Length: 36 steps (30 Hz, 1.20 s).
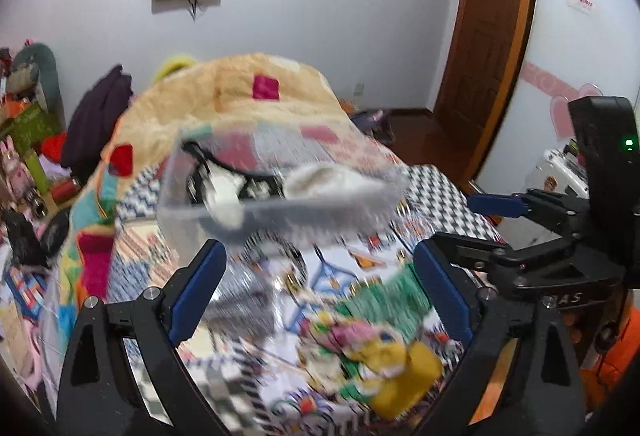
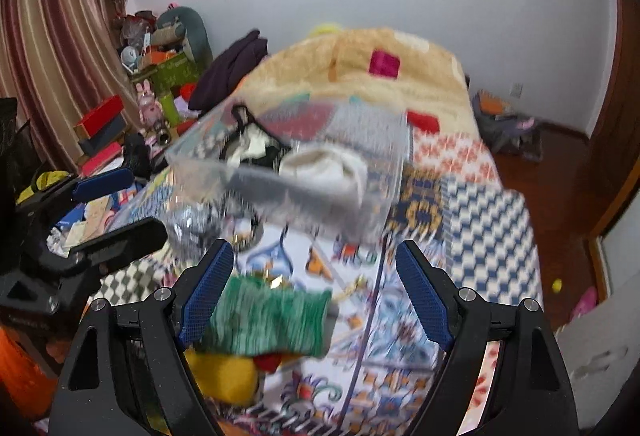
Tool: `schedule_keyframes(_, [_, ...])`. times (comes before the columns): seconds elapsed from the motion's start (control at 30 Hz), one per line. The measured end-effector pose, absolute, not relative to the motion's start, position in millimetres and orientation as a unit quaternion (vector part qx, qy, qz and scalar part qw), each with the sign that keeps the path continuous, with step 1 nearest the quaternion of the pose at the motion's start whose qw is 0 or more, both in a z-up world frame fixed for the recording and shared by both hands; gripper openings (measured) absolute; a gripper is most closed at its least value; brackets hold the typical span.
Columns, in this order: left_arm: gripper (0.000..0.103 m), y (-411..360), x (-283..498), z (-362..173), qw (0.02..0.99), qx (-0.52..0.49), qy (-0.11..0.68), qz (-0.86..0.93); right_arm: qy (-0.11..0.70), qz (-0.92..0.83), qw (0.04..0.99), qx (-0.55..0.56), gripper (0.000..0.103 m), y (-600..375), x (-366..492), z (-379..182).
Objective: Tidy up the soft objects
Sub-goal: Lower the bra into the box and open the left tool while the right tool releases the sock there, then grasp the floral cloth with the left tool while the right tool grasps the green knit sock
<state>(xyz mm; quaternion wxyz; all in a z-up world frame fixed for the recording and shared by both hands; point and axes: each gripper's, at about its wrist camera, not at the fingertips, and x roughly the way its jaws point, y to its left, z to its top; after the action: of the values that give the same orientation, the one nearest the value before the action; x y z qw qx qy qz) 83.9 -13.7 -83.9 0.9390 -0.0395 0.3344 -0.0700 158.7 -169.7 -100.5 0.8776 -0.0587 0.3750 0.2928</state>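
A clear plastic box [image 1: 256,208] sits on the patterned bed ahead of both grippers; it also shows in the right wrist view [image 2: 372,204]. Inside lie a white sock [image 1: 332,182] [image 2: 324,166] and a black-and-white piece [image 1: 224,180] [image 2: 252,144]. Nearer lie a green sock [image 1: 380,300] [image 2: 268,316] and a yellow-and-pink sock [image 1: 388,364] with a yellow part [image 2: 224,376]. My left gripper [image 1: 320,284] is open and empty above the bed. My right gripper [image 2: 314,288] is open and empty, over the green sock. The frames are blurred.
A beige plush blanket [image 1: 240,96] is heaped behind the box. Clutter and boxes [image 2: 104,128] stand at the left of the bed. A wooden door [image 1: 488,16] and bare floor [image 2: 552,188] are at the right. The right gripper shows in the left view [image 1: 520,228].
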Motion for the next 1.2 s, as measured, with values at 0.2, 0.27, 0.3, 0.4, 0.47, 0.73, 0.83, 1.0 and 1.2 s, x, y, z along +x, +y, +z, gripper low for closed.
schedule_keyframes(0.2, [0.08,-20.4,77.6,-114.1,0.923,-0.05,0.373,-0.083,0.425,0.303,0.852,-0.039,0.081,-170.2,154.6,-135.8])
schedule_keyframes(0.27, [0.075,-18.4,76.1,-121.7,0.917,-0.054,0.385,-0.087,0.434,0.309,0.846,-0.035,0.081,-168.2,152.4,-142.6])
schedule_keyframes(0.3, [0.071,-17.3,74.4,-124.0,0.916,-0.057,0.387,-0.087,0.438,0.312,0.842,-0.034,0.081,-166.6,152.2,-145.1])
schedule_keyframes(0.4, [0.061,-11.7,68.3,-128.9,0.913,-0.065,0.393,-0.088,0.445,0.325,0.834,-0.04,0.081,-158.3,151.4,-149.2])
schedule_keyframes(0.47, [0.052,-7.6,66.3,-131.9,0.91,-0.072,0.398,-0.093,0.449,0.331,0.829,-0.044,0.076,-153.0,149.7,-152.6])
schedule_keyframes(0.73, [0.015,-3.6,63.1,-138.3,0.904,-0.078,0.406,-0.11,0.456,0.331,0.824,-0.059,0.034,-148.4,148.2,-159.0])
schedule_keyframes(0.83, [0.009,-3.9,61.1,-134.6,0.907,-0.076,0.399,-0.111,0.455,0.329,0.825,-0.058,0.022,-149.5,149.2,-160.1])
schedule_keyframes(1.0, [0.007,0.2,52.7,-118.9,0.918,-0.072,0.375,-0.103,0.435,0.326,0.837,-0.056,0.009,-155.5,145.4,-149.3])
schedule_keyframes(1.2, [0.007,10.9,46.1,-91.0,0.933,-0.076,0.338,-0.092,0.401,0.323,0.855,-0.055,0.008,-163.9,140.0,-126.4])
